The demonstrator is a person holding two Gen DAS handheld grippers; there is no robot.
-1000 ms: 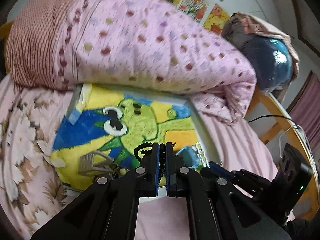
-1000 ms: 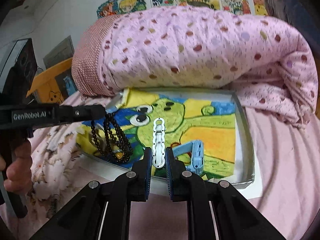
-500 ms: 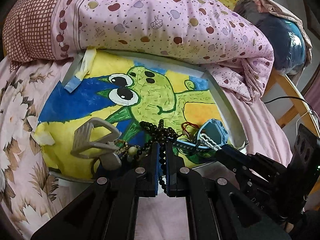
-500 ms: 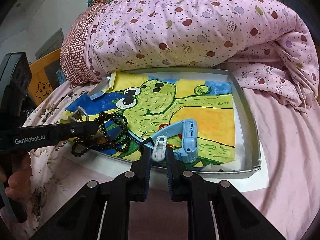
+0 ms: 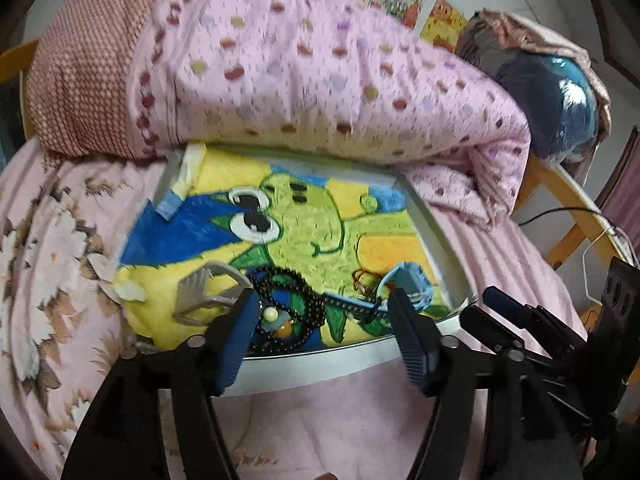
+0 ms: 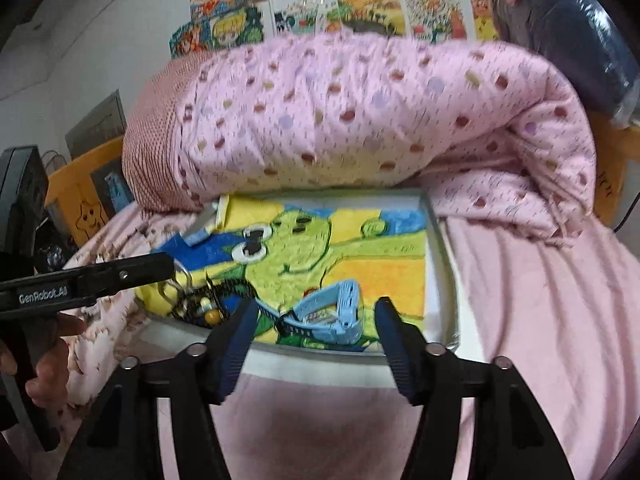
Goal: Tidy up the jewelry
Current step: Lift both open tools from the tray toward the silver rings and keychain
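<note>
A metal tray lined with a frog drawing lies on the bed. A black bead necklace lies coiled at its near edge, beside a grey hair claw and a pearl piece. A light blue watch lies at the tray's near right; it also shows in the left wrist view. My left gripper is open and empty just in front of the necklace. My right gripper is open and empty in front of the watch.
A rolled pink spotted quilt lies right behind the tray. A pink sheet covers the bed. A wooden bed frame stands at the right. Posters hang on the wall.
Both grippers have opened. The left let go of the black bead necklace and the right let go of the watch strap; both pieces now lie in the tray. Both grippers pulled back slightly.
</note>
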